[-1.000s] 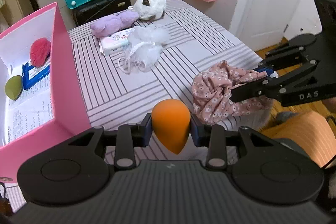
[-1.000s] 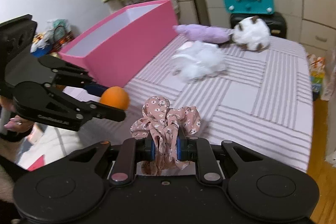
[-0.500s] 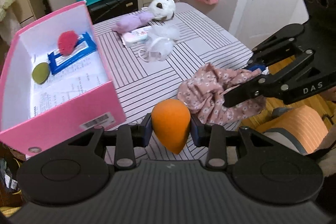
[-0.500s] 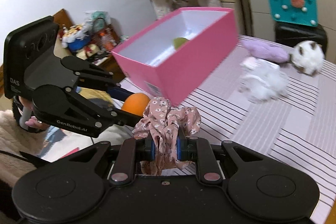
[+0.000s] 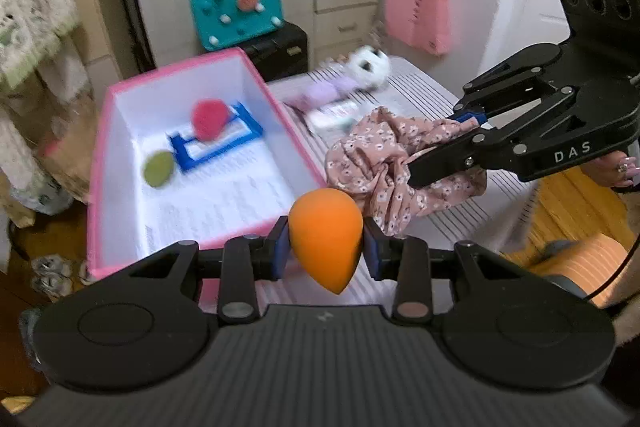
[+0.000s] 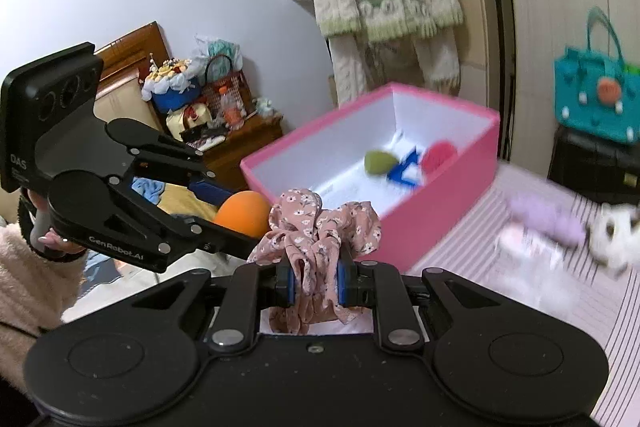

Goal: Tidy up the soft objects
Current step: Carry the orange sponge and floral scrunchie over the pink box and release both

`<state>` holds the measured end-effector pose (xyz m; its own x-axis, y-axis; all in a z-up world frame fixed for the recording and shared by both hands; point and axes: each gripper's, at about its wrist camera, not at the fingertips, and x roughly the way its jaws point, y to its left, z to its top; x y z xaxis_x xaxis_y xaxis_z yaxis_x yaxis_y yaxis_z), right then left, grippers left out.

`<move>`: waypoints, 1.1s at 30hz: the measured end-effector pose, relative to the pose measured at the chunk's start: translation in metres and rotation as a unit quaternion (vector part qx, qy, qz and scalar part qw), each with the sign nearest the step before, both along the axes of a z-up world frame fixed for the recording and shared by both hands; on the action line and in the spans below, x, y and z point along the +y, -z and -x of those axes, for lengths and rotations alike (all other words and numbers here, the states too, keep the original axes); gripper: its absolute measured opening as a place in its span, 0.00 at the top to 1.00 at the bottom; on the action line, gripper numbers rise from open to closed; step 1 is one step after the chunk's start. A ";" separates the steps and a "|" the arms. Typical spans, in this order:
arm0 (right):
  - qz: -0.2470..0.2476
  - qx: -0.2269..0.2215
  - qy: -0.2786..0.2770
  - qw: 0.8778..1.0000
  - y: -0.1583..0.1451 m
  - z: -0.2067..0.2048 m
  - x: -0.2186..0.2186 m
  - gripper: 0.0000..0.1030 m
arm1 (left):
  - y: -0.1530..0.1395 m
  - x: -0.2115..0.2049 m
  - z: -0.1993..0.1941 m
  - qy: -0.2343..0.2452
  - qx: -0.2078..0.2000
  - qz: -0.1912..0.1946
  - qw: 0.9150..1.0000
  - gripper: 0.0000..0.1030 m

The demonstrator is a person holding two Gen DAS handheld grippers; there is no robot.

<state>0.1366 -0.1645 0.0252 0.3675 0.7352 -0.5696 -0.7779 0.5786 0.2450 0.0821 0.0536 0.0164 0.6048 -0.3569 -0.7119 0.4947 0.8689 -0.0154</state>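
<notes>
Left gripper (image 5: 326, 253): bottom centre of the left wrist view; both pads pinch an orange teardrop sponge (image 5: 326, 233), rounded end up, tip pointing down. In the right wrist view this gripper enters from the left edge with the sponge at its tips.
Right gripper (image 6: 316, 285): bottom centre of the right wrist view; pads pressed onto a bunched pink floral scrunchie (image 6: 320, 231), which spills above and below the pads. In the left wrist view it reaches in from the right edge with the scrunchie at centre right.
Held items, relation: sponge and scrunchie sit just beside each other; contact cannot be confirmed.
Pink box (image 5: 100, 163): open top, white inside, left of centre in the left wrist view, just beyond both held items. Its right portion rests on the striped surface; the left end appears to overhang.
Box contents: a green sponge (image 5: 159, 167), a red puff (image 5: 210, 119) and a blue-edged packet (image 5: 216, 145) under the puff, all in the far half of the box.
Striped table (image 5: 460, 223): right of the box.
Far end of table: a purple plush (image 6: 546, 219) and a white plush (image 5: 368, 65), both blurred, near each other.
Background: teal handbag (image 5: 236, 13) on a black case, upper centre; pink bag (image 5: 418, 13) hanging at upper right.
</notes>
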 end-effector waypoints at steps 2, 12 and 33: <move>-0.002 -0.022 0.005 1.000 -0.007 -0.009 0.007 0.79 | -0.005 0.008 -0.008 -0.013 -0.013 -0.004 1.000 0.65; 0.035 -0.092 0.020 0.995 -0.005 -0.077 0.054 0.79 | 0.016 0.034 -0.089 -0.054 0.005 -0.059 0.997 0.64; 0.258 -0.080 -0.139 0.953 0.045 -0.153 0.138 0.78 | 0.088 0.047 -0.233 -0.084 0.172 -0.147 0.970 0.65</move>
